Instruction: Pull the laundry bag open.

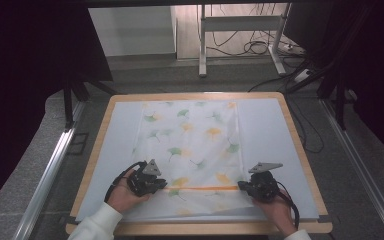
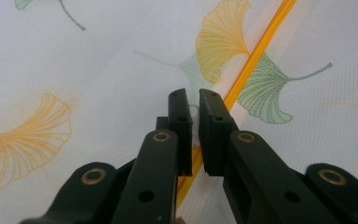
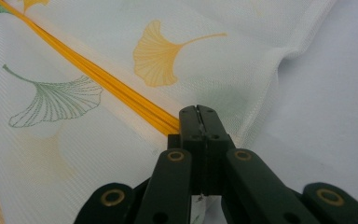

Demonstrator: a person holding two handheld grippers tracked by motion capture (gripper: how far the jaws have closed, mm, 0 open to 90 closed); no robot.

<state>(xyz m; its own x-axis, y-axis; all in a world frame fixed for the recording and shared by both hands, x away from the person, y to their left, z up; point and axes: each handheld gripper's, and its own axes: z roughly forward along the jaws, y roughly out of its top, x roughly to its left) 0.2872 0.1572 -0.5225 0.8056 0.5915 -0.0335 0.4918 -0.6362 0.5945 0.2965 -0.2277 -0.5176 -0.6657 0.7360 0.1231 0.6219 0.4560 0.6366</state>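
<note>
Wooden edging frames the white table (image 1: 267, 130), and at its near side the left gripper (image 1: 156, 186) and right gripper (image 1: 244, 187) rest on a thin cloth (image 1: 190, 140) printed with ginkgo leaves. Each gripper is pressed together on the orange stripe (image 1: 200, 188), the right one pinching the cloth's edge. Farther away the cloth lies flat toward the table's far edge.

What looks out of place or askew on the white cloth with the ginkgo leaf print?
Nothing is spilled or damaged. The white ginkgo-print mesh cloth lies flat on the table mat; only its right edge near the right gripper is slightly puckered where the jaws pinch it.
</note>
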